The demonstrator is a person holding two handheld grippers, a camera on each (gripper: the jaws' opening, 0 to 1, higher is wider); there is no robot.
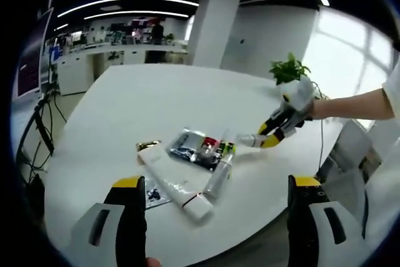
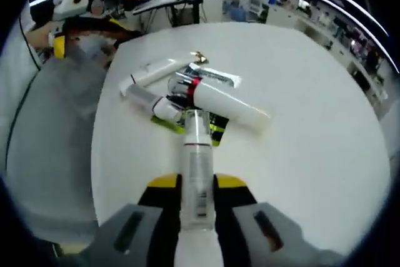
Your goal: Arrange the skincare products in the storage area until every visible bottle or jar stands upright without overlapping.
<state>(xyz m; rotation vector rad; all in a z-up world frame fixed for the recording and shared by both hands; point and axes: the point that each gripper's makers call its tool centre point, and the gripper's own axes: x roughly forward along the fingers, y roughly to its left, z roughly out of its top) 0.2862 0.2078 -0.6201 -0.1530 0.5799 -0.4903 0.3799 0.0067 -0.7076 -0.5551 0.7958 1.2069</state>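
Two yellow-tipped jaws of the left gripper spread wide, grasping nothing, above the near edge of the round white table, with a pile of white tubes and sachets mid-table. Right gripper clamped on a clear slim bottle, near the table's edge just short of the pile.

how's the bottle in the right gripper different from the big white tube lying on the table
The clear bottle is clamped between the right gripper jaws, raised off the table; the big white tube lies loose in the pile. The bottle looks see-through and slim, the tube opaque and thicker. Neither stands upright.
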